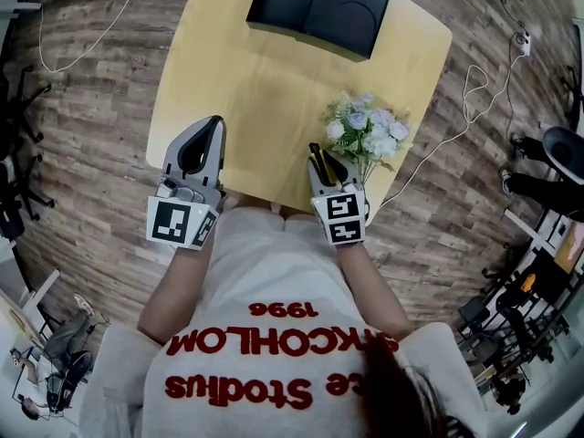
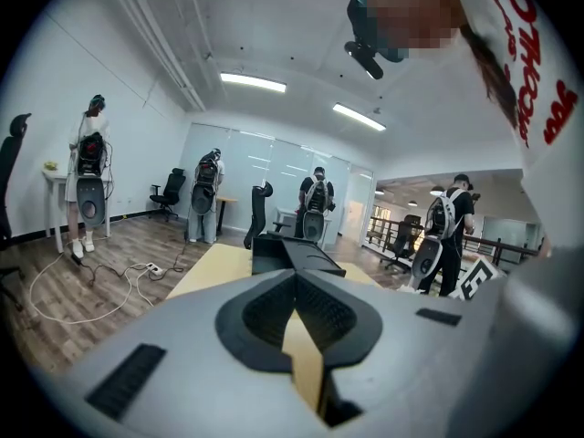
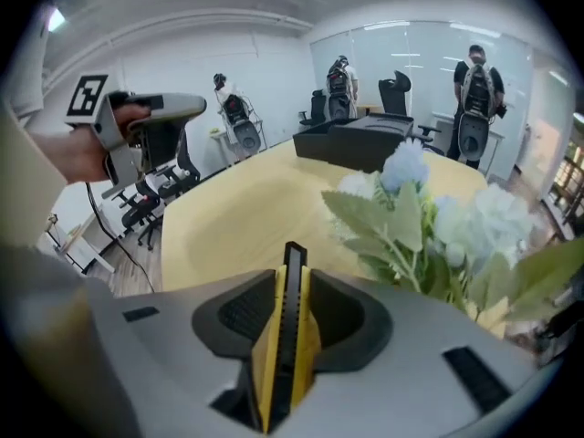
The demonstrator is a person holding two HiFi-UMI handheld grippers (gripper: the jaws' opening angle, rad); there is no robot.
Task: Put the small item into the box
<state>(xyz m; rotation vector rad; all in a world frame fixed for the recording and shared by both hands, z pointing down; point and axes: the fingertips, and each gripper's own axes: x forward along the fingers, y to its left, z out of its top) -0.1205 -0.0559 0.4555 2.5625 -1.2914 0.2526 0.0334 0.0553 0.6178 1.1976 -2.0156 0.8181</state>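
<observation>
One knife (image 3: 288, 331) is pinched in my right claw (image 3: 292, 279), its long axis along the jaws and poking past their tips, toward the box (image 3: 365, 142) well ahead at the far end of the table (image 3: 237, 213); my left claw (image 2: 294, 279), closed and empty, sits no nearer.

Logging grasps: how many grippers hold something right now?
1: the right gripper clamps a yellow-and-black utility knife beside the flowers; the left gripper is shut and empty.

Wood floor (image 1: 91, 108), white walls (image 2: 55, 108), perhaps glass partition (image 2: 274, 167).
</observation>
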